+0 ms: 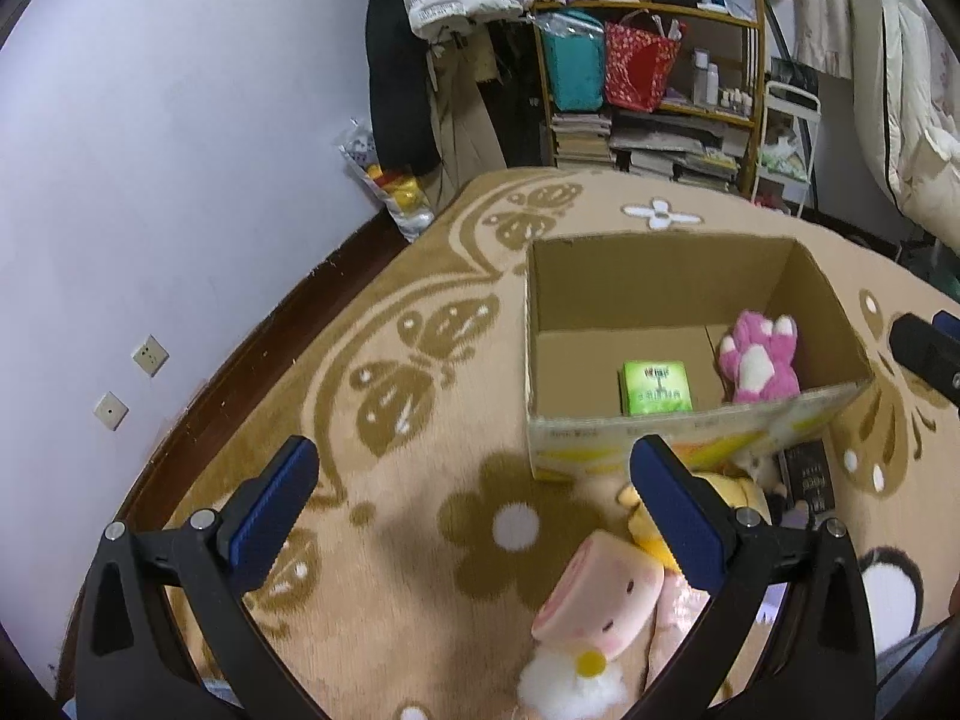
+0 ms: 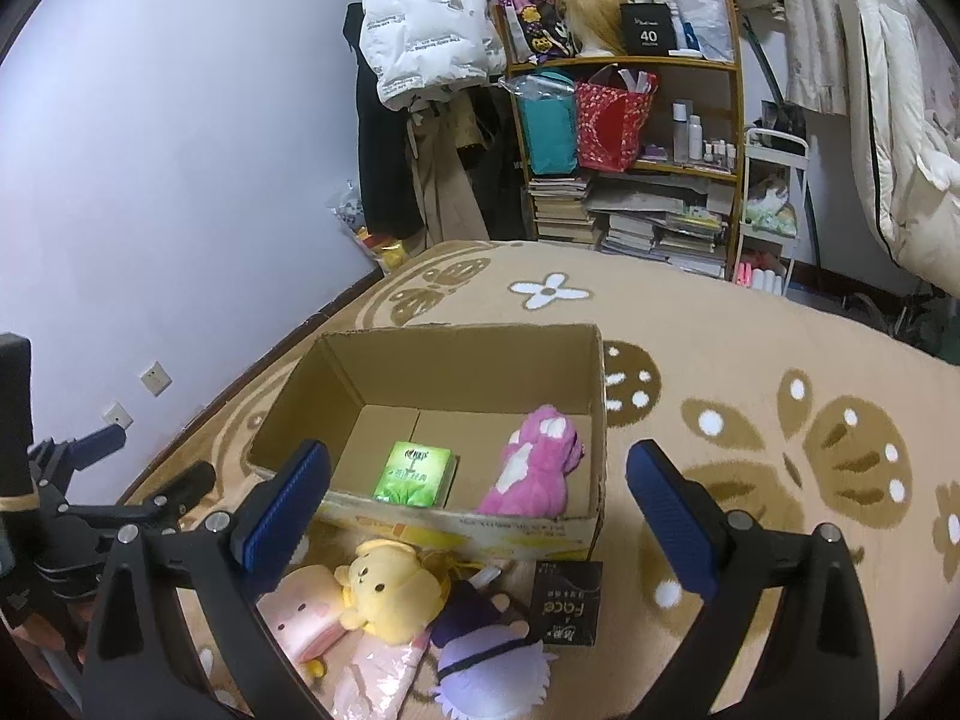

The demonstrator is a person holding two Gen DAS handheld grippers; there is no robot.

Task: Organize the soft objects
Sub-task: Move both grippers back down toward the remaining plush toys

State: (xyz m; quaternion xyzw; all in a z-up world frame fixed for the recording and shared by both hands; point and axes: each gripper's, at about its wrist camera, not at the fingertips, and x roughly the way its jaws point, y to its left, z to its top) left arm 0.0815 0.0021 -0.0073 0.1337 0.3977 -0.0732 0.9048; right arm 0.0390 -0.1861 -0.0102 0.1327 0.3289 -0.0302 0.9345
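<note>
While both tools spread, empty: pink paw (image 2: 537,462), green pack (image 2: 414,474) inside box (image 2: 462,525).

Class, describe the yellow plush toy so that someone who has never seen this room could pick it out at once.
Find the open cardboard box on the tan carpet. On the floor before its near wall lies a row of toys; the yellow plush toy lies between a pink plush and a purple-haired doll, the only yellow one.

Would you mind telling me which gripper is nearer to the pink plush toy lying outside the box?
Left. The left gripper is right above the pink plush toy; the right gripper is farther right, the toy beside its left finger.
</note>
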